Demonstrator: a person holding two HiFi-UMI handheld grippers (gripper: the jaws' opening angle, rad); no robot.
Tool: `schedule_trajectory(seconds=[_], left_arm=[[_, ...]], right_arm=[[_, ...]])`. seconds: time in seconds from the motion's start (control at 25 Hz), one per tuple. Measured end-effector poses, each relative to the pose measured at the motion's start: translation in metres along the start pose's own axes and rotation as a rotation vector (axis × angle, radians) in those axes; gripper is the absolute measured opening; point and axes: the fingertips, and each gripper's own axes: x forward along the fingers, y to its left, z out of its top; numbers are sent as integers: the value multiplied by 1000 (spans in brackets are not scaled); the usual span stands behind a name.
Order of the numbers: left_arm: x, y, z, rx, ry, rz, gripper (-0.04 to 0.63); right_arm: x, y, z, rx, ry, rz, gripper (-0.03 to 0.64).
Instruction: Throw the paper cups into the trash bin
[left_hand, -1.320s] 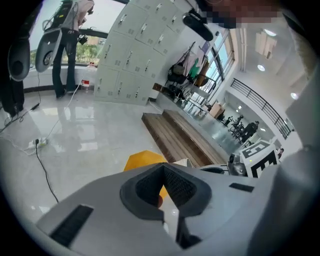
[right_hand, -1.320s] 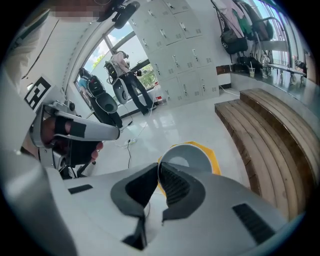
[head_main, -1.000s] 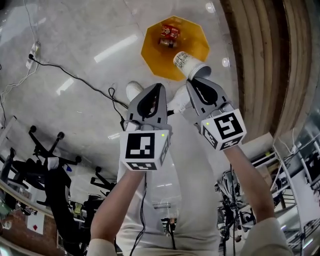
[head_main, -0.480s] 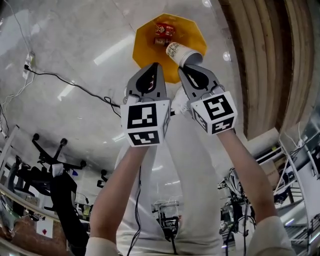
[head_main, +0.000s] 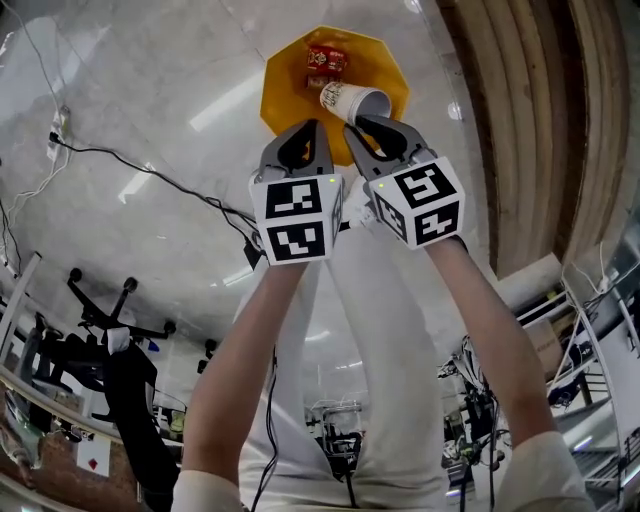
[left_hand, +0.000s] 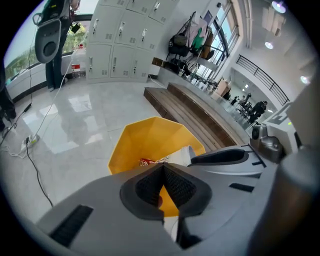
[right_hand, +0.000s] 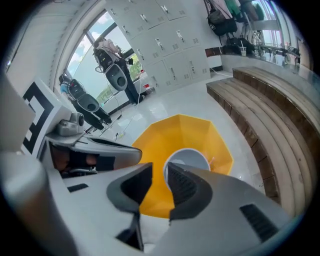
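The paper cup (head_main: 350, 100) is right at the tip of the right gripper (head_main: 374, 128), straight ahead of it and over the yellow trash bin (head_main: 285, 95). The cup is on its side. Its open mouth faces back at the right gripper and its bottom points away, toward the middle of the bin, so its long way runs the same way the gripper points. The right gripper's jaws are opening. There is a clear gap between them, and the edge of the cup (right_hand: 187, 161) sits in that gap beside one jaw, but the pads do not squeeze it. I think the cup is about to fall, and the bin is right under it, so it should land inside. The left gripper (head_main: 308, 132) is just beside the right one, a bit farther from the cup. Its jaws are together and hold nothing. Some red wrappers (head_main: 327, 62) already lie in the bin. The bin stands on a shiny pale floor (head_main: 150, 90) with a black cable (head_main: 150, 162) on it. Wooden steps (head_main: 540, 120) run along the right side, and white lockers (left_hand: 120, 40) stand far off.
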Motion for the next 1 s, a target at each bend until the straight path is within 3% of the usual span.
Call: schedule_trajectory(seconds=[0.04,0.12,0.4,0.56,1.0], left_arm=[[1,0,-2,-4,7,1,6],[0,-2,-2,-9,10,2,6],[-29,-20,17,28,-18,-17,5],[-61,-30,36,26,-44,-34,6],[-196,-77,102,87,-102,-72,6]], right_arm=[[0,2,0,3,8,14,131],[-2,4,1,13,11,27,149],[-33,8,18,37,-28,13,114],[-61,20,36,53,-60,12,13],[-182,91,119,18,-143,28,8]])
